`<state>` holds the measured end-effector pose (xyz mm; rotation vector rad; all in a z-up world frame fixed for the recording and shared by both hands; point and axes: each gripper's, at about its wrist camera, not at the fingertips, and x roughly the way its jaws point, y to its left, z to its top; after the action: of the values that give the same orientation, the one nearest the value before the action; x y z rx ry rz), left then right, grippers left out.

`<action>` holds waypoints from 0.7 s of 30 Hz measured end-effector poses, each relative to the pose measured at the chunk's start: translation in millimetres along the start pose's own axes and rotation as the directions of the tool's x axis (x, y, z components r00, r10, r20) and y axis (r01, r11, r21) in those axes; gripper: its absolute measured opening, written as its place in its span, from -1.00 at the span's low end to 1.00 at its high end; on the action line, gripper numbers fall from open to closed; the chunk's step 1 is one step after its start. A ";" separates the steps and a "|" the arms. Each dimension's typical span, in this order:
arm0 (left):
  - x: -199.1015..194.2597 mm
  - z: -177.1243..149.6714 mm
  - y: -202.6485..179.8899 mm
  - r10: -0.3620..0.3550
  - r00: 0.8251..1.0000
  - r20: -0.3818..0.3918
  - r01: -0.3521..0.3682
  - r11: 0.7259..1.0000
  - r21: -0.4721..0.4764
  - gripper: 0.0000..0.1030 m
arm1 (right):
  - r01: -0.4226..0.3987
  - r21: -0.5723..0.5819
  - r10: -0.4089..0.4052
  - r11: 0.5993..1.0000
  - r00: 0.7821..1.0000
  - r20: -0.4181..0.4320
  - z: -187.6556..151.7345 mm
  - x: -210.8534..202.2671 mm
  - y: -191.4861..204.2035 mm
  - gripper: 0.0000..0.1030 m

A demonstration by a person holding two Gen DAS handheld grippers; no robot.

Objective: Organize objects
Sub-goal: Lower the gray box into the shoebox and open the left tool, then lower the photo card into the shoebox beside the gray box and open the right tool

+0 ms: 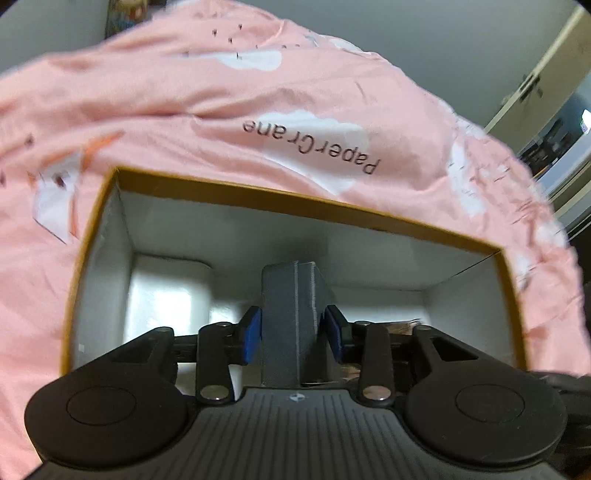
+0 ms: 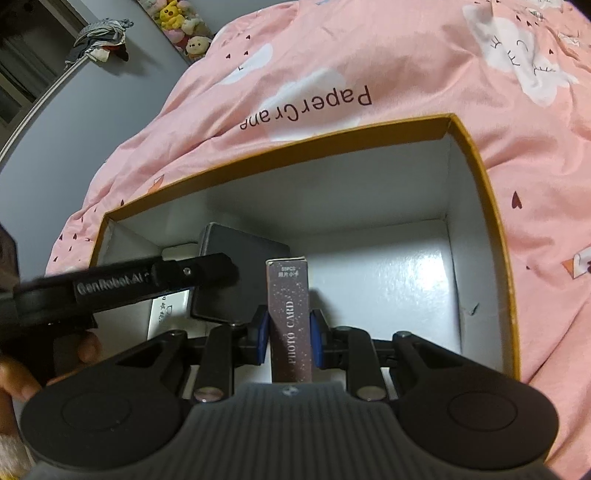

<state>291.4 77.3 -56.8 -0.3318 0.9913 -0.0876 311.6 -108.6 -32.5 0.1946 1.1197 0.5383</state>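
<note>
pink printed bedsheet (image 2: 406, 55); plush toys (image 2: 181, 26) by the wall; cloth on pole (image 2: 99, 37).

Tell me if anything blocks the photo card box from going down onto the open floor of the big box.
Nothing visible does. The photo card box, held in the right gripper, hangs over bare white floor in the big box. The grey box in the left gripper sits to its left, apart from that path.

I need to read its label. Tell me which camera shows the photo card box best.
The right wrist view: the photo card box stands upright in the right tool, "PHOTO CARD" readable. The left wrist view shows only a brownish sliver behind the left tool.
</note>
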 end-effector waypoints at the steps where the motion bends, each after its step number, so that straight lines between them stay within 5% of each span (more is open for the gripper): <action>1: -0.6 -1.0 -2.1 0.020 1.000 0.007 -0.020 1.000 0.023 -0.14 | 0.001 -0.003 -0.001 1.000 1.000 0.000 0.6 0.3 1.7 -0.53; 9: 4.1 -4.9 -7.8 0.175 0.985 0.005 -0.174 0.974 0.143 -0.05 | 0.005 -0.031 -0.005 1.000 1.000 -0.009 1.5 2.5 14.2 -0.53; 14: -5.5 -5.4 -6.7 0.126 0.992 -0.031 -0.117 0.973 0.198 -0.05 | 0.010 -0.027 -0.010 1.000 1.000 -0.023 -1.3 4.2 16.6 -0.53; 21: -20.4 -13.2 -11.8 0.101 0.990 -0.098 -0.056 0.922 0.383 -0.05 | 0.001 0.028 0.000 1.000 0.999 -0.034 -0.7 9.6 16.8 -0.53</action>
<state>270.2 67.6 -43.3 0.0705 1.0766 -0.2251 308.8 -89.6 -33.6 0.2107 1.1606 0.5272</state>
